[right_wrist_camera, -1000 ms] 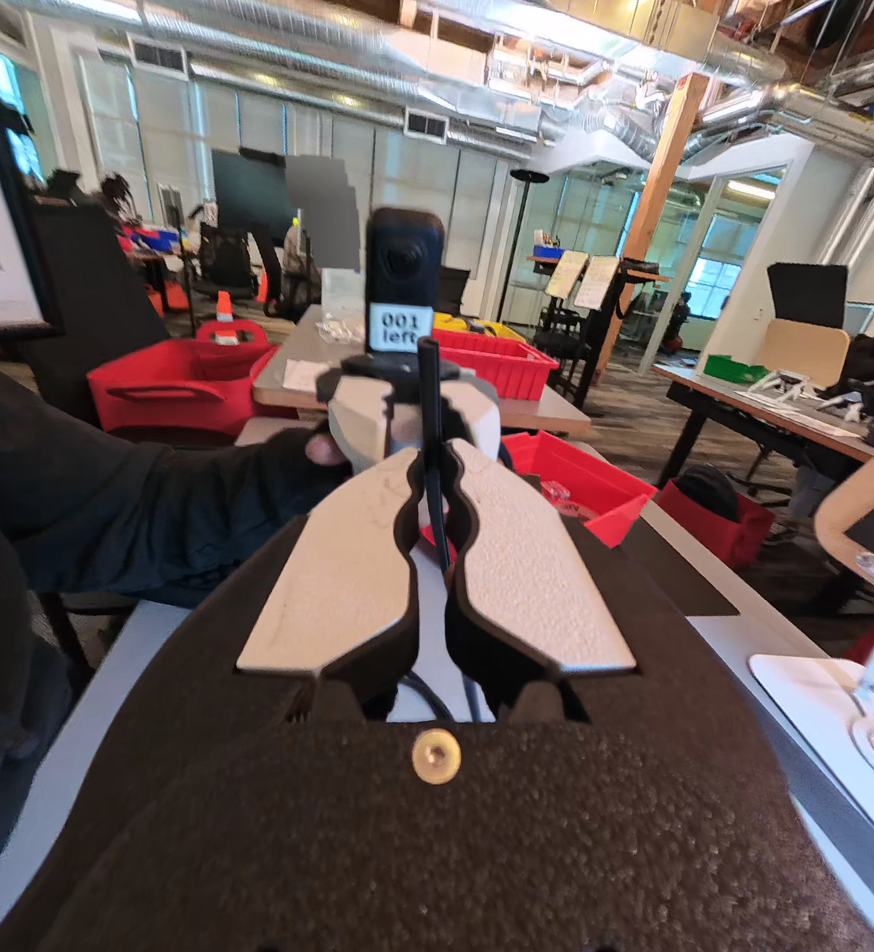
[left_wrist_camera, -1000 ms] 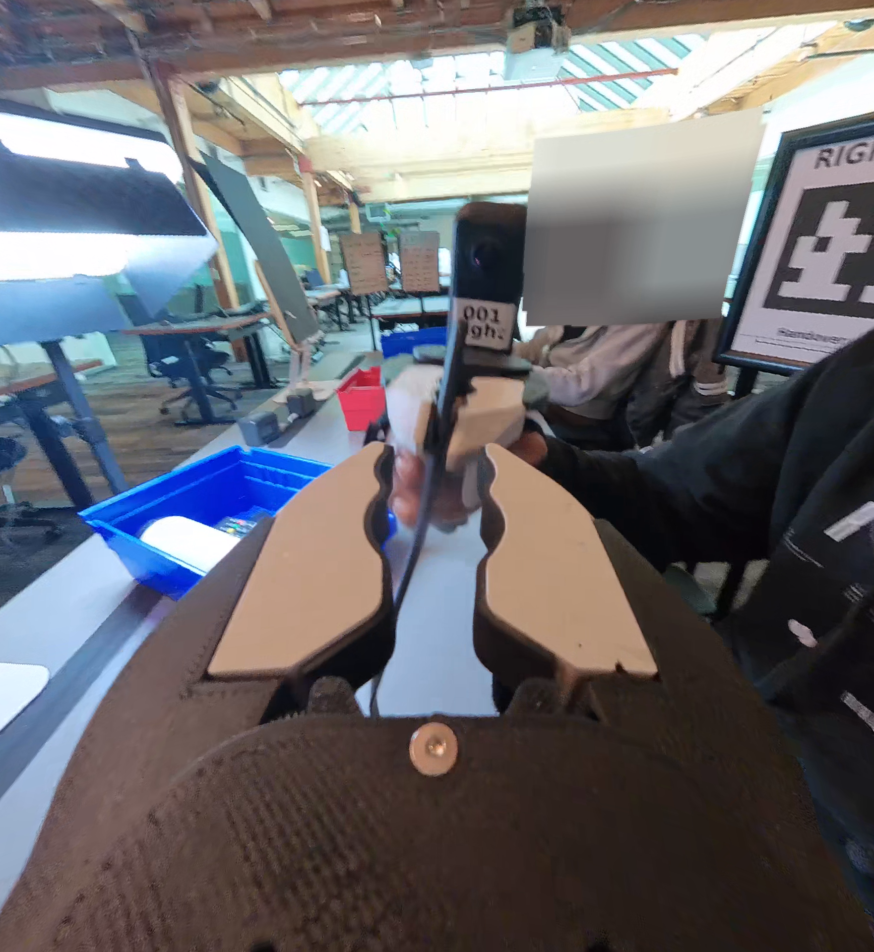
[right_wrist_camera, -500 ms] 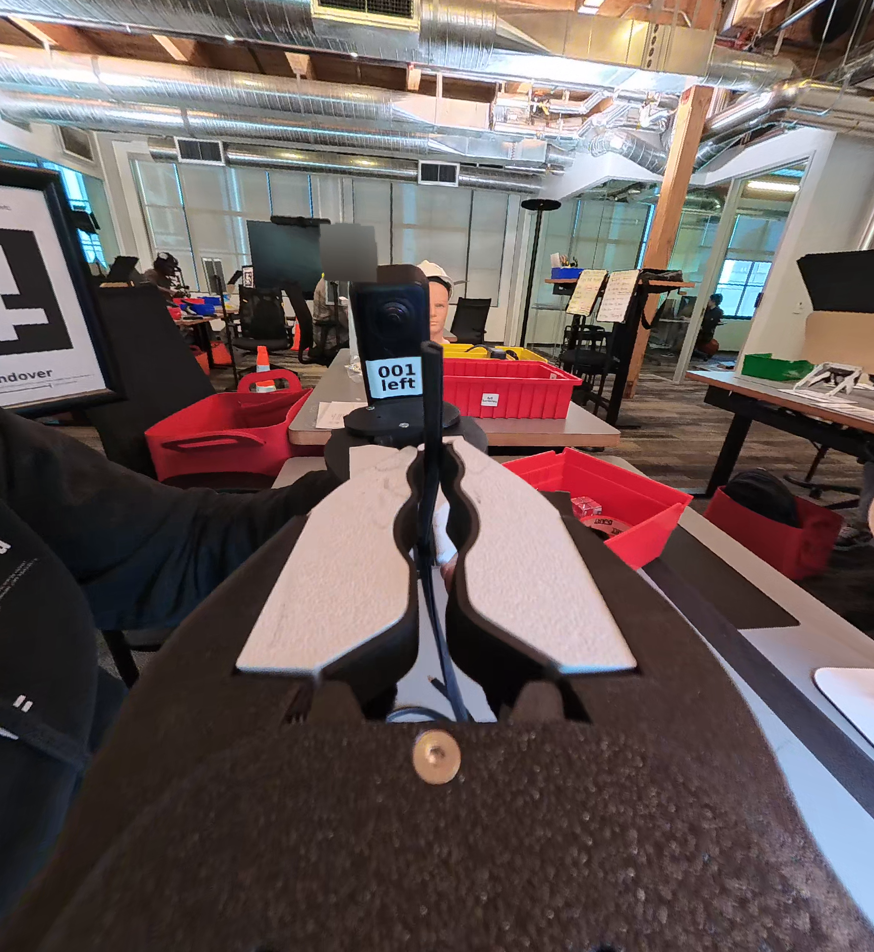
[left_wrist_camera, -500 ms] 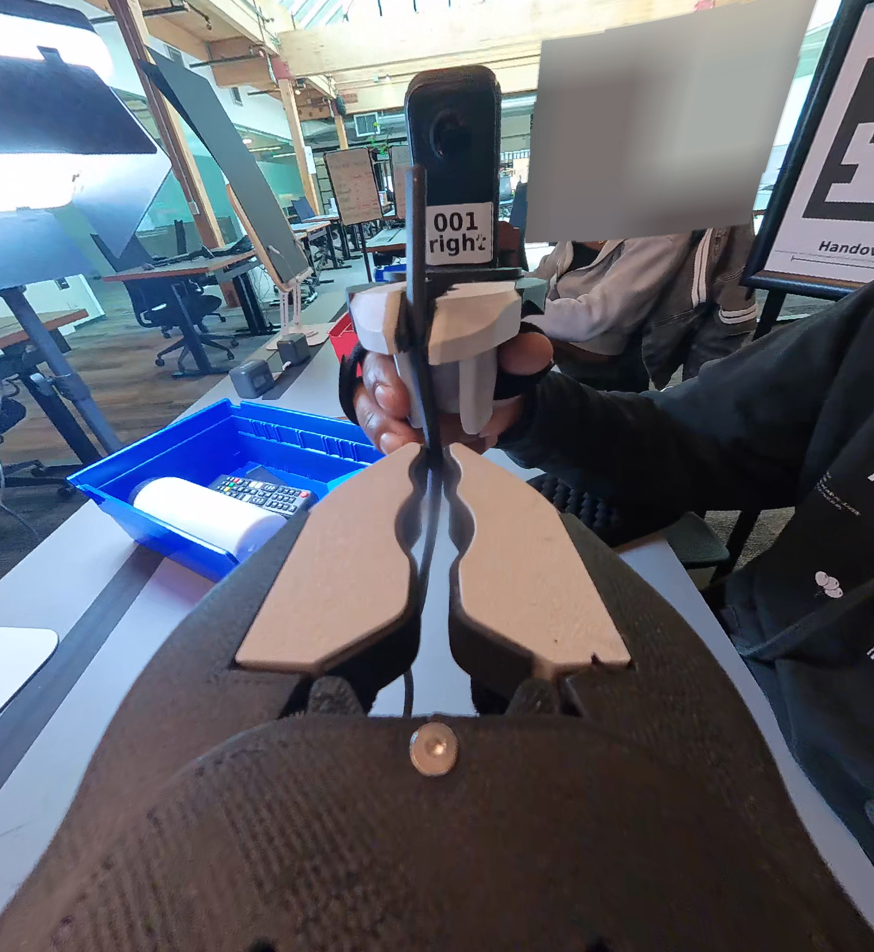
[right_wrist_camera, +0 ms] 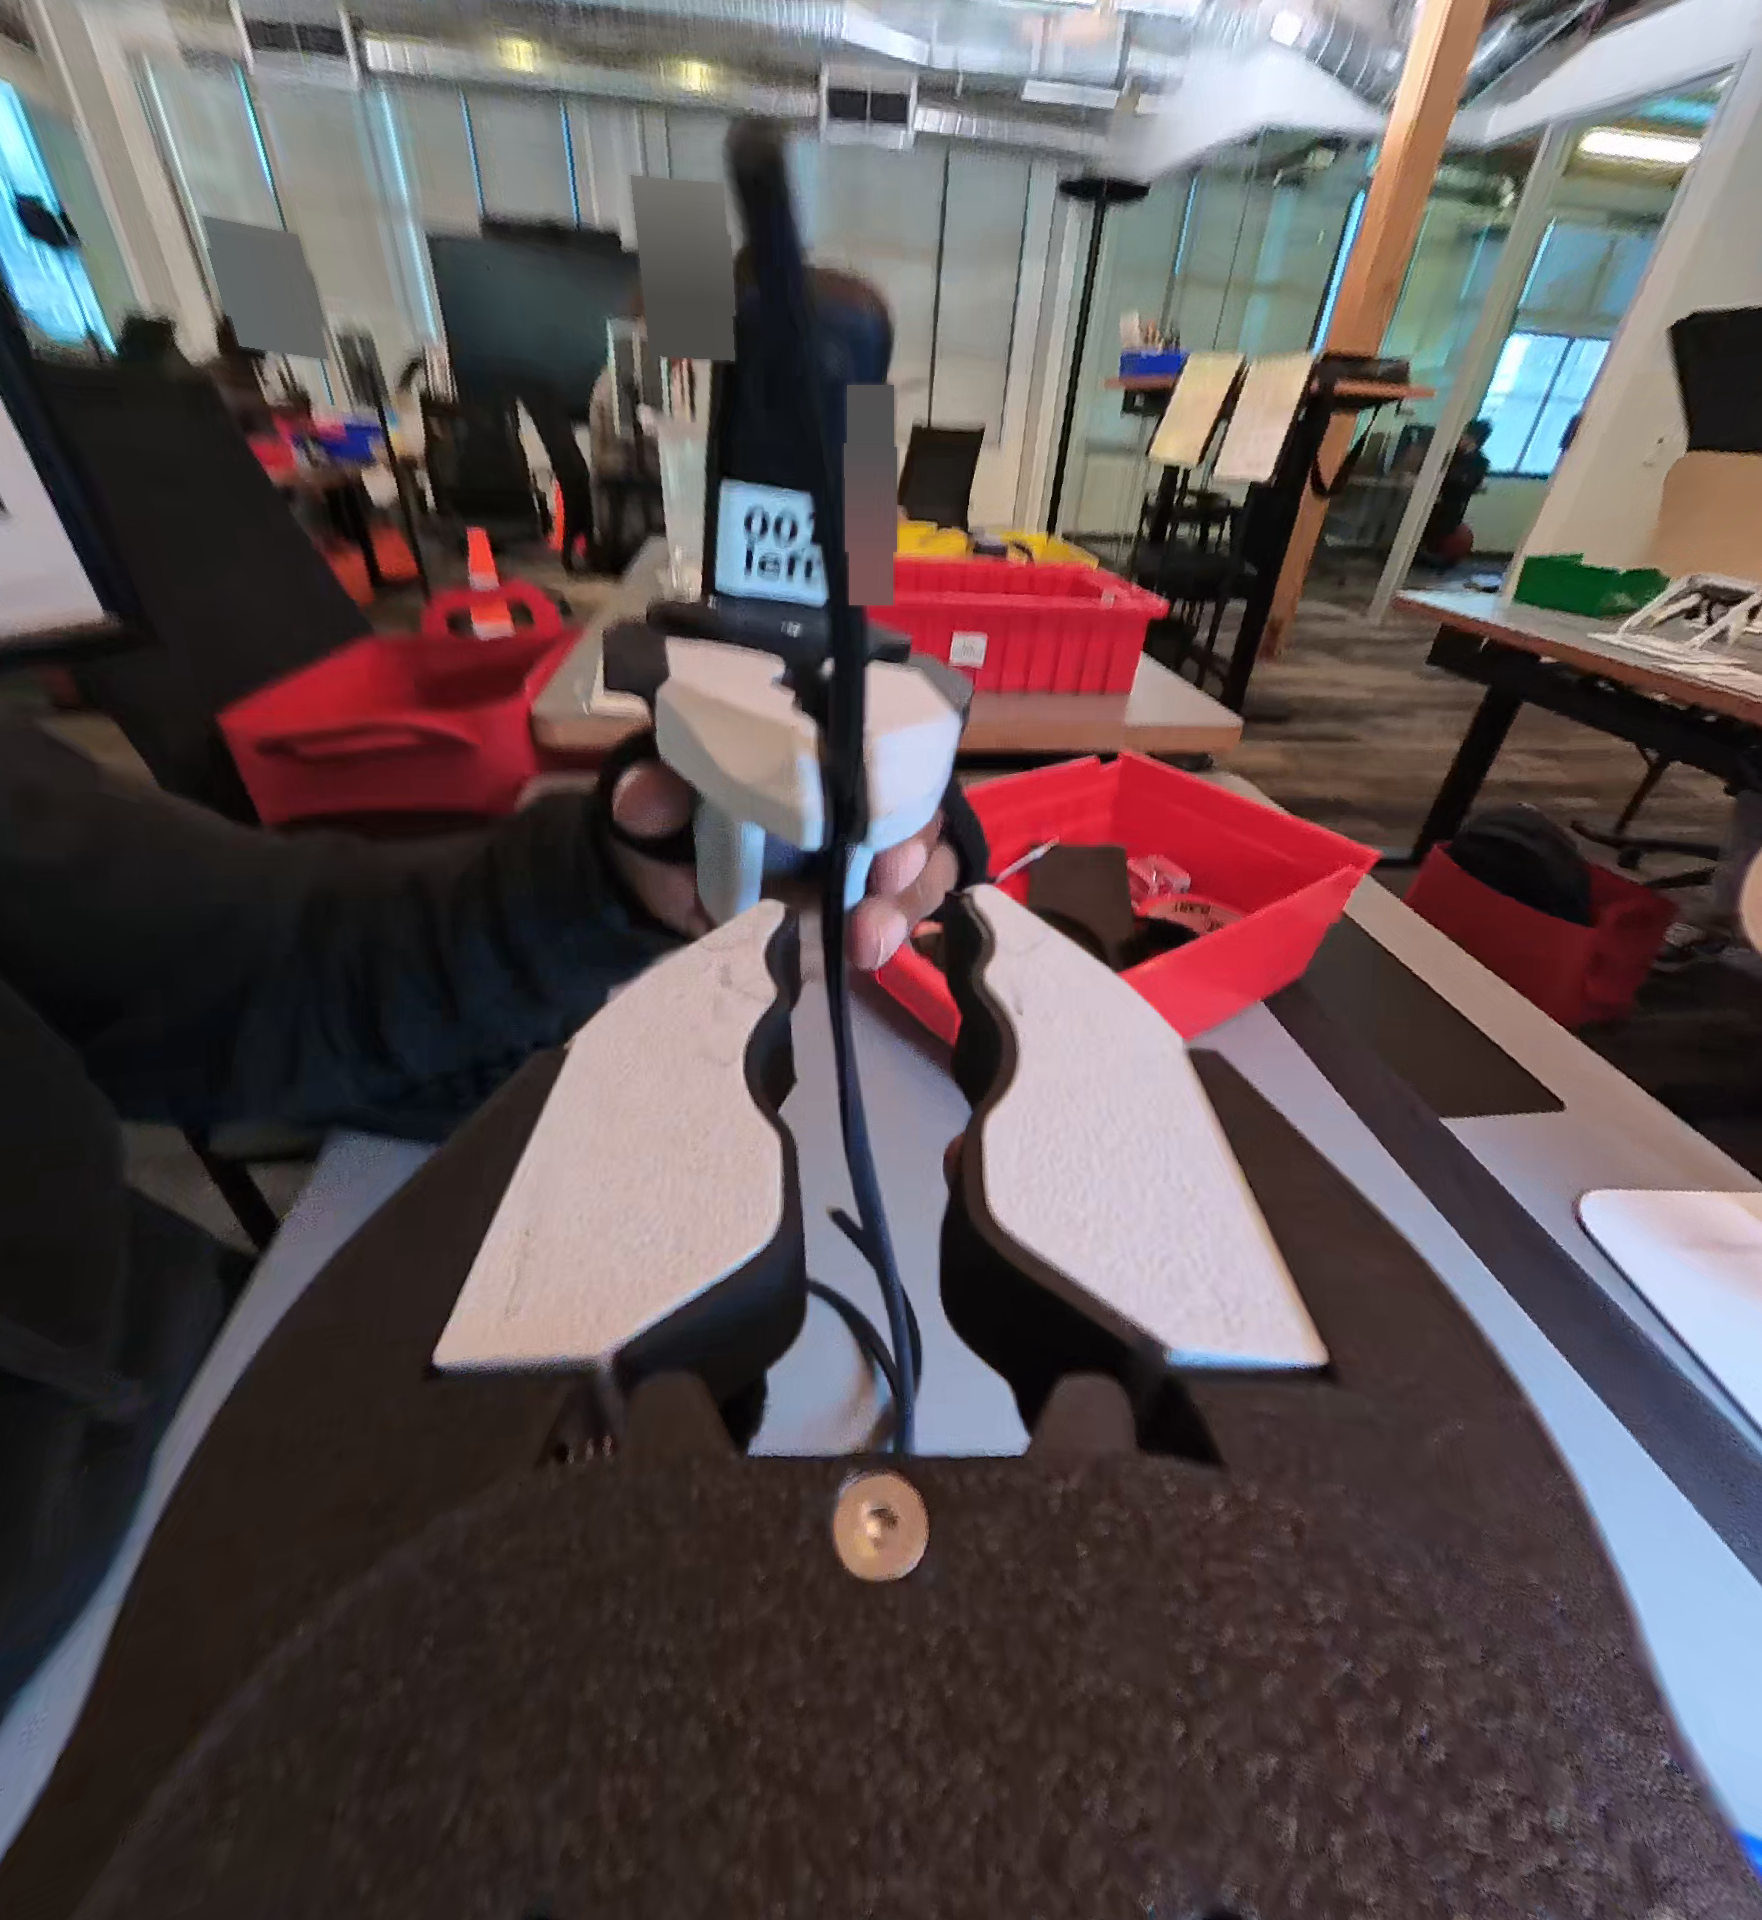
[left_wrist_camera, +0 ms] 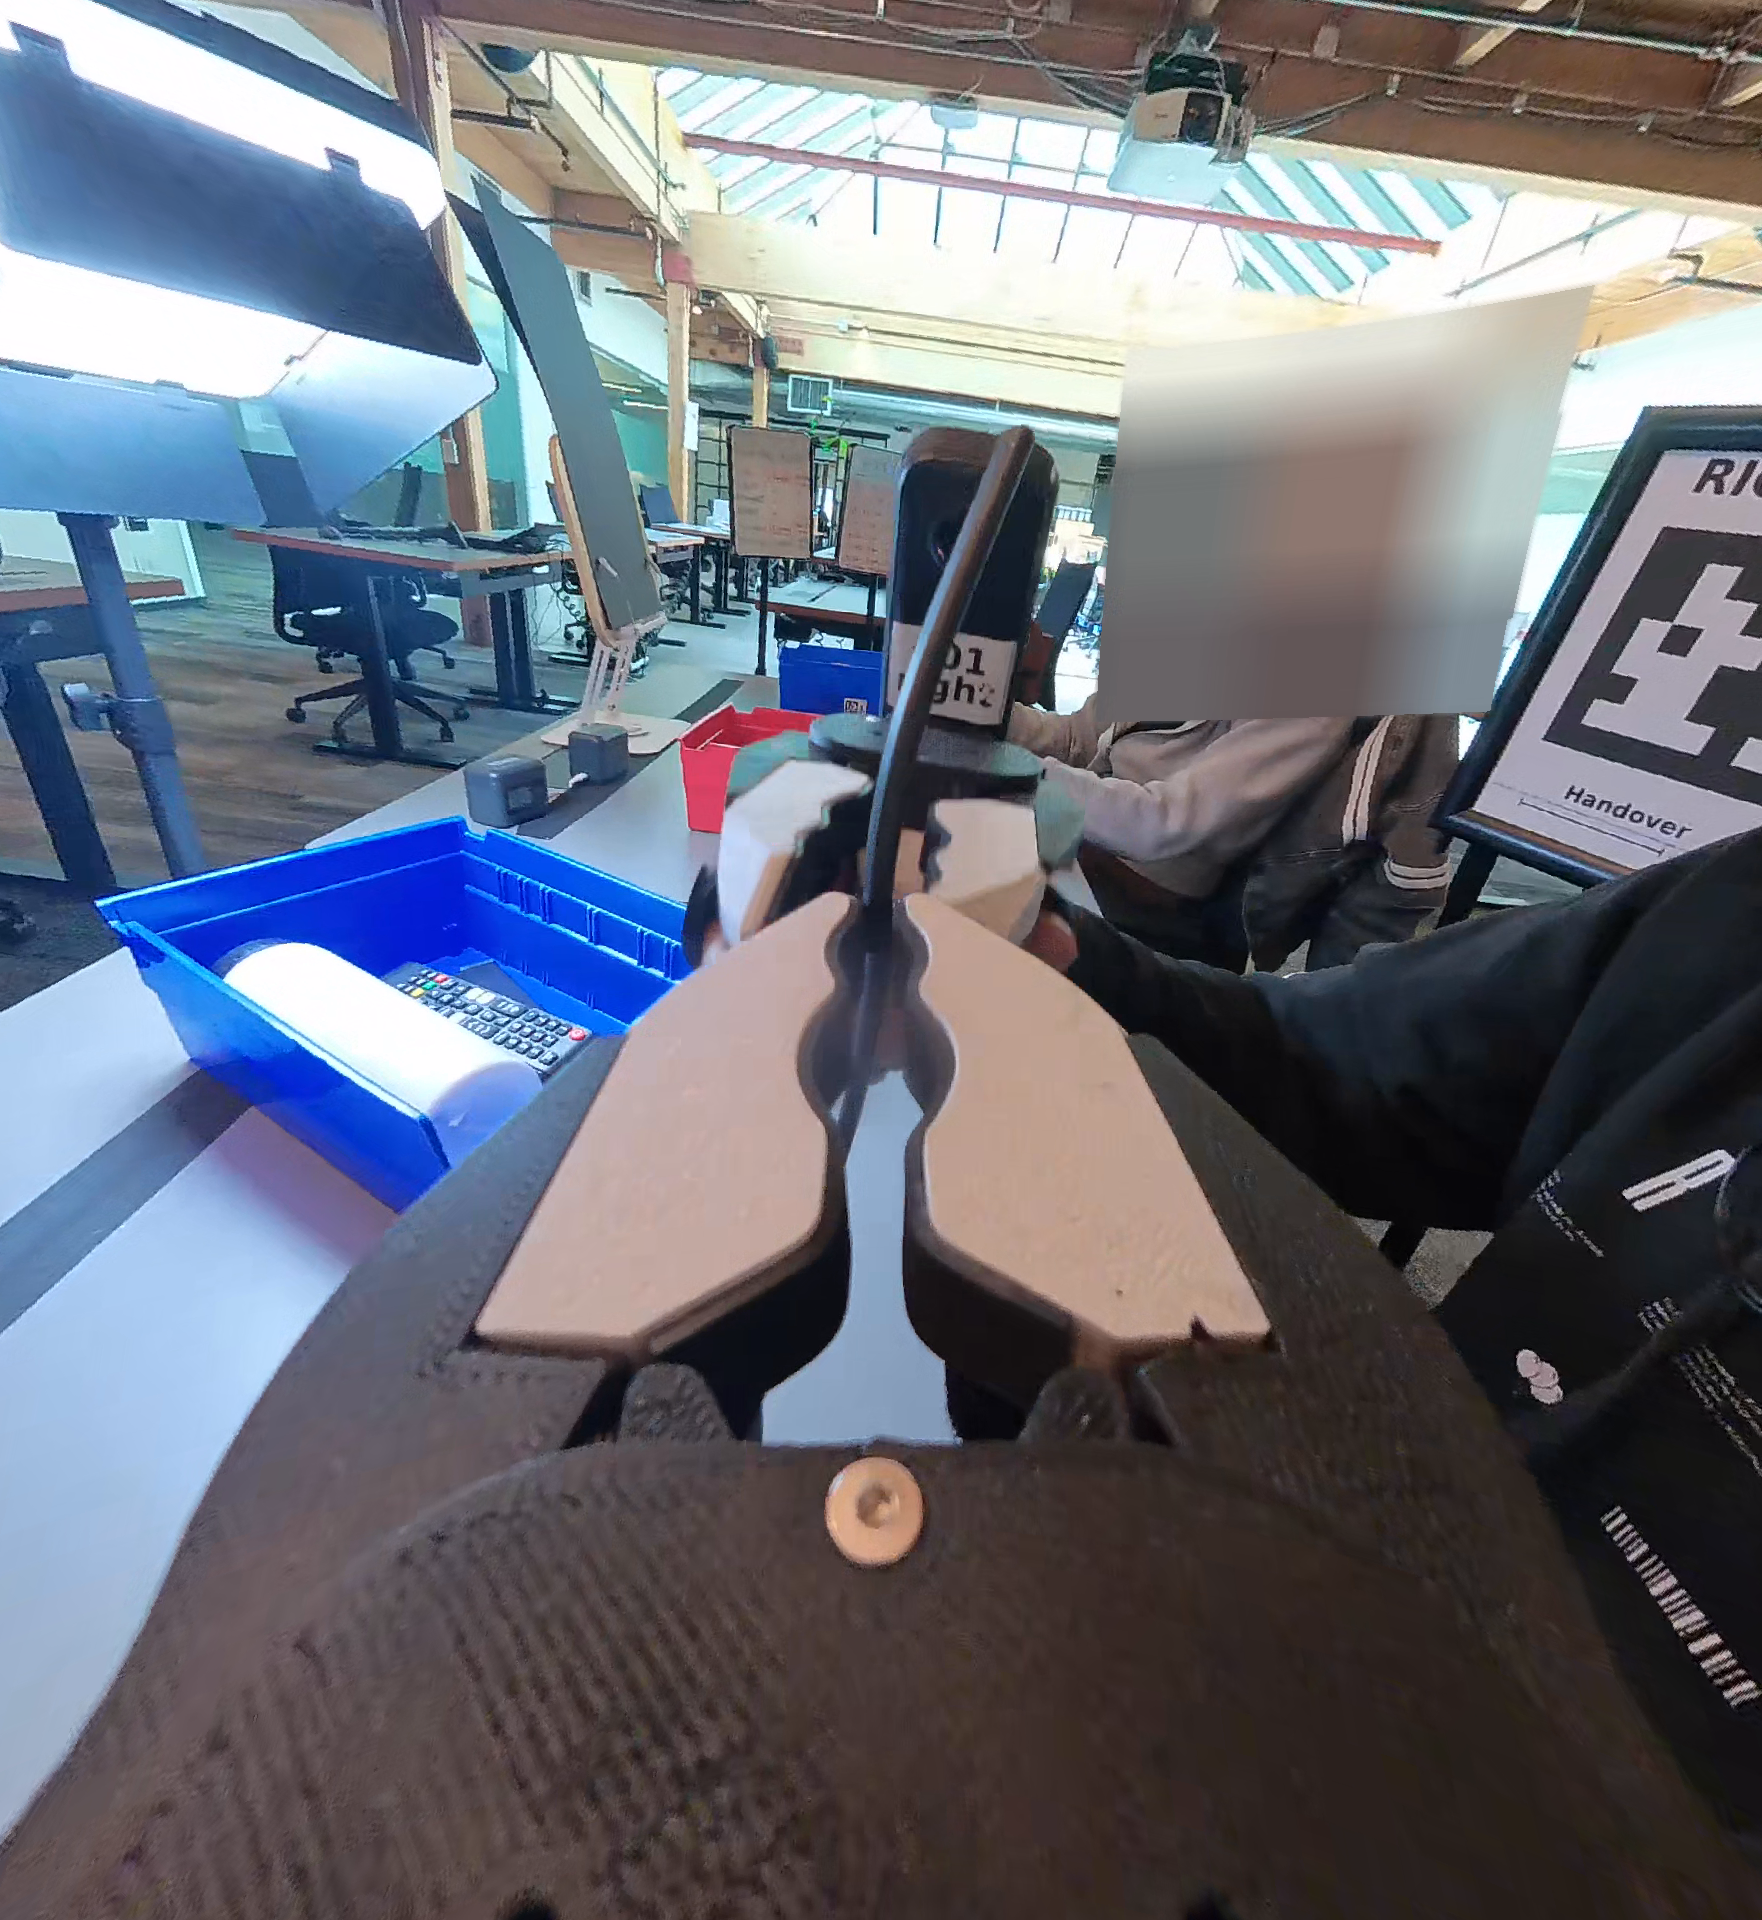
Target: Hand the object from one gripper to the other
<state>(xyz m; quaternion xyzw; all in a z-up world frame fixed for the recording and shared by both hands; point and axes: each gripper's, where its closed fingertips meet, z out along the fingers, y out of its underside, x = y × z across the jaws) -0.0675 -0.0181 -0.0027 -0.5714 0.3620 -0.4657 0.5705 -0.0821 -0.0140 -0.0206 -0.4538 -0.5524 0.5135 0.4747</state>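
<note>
Left gripper (left_wrist_camera: pixel 875 914) pinches black cable (left_wrist_camera: pixel 918 665); right gripper (right_wrist_camera: pixel 872 914) gapes.

1. My left hand-held gripper (left_wrist_camera: pixel 872 920) has pale fingers (left_wrist_camera: pixel 711 1132) with a matt, faintly grainy plastic face on a black body ribbed in fine printed layers.
2. My right hand-held gripper (right_wrist_camera: pixel 872 920) has rougher, pebbled white fingers (right_wrist_camera: pixel 638 1174) and a coarse black shell.
3. A bright metal screw (left_wrist_camera: pixel 874 1522) sits at 6 o'clock.
4. The black cable (left_wrist_camera: pixel 908 727) looks smooth and rubbery.
5. The blue bin (left_wrist_camera: pixel 337 935) at 9 o'clock is glossy plastic.
6. The bench (left_wrist_camera: pixel 77 1351) is smooth, matt grey.
</note>
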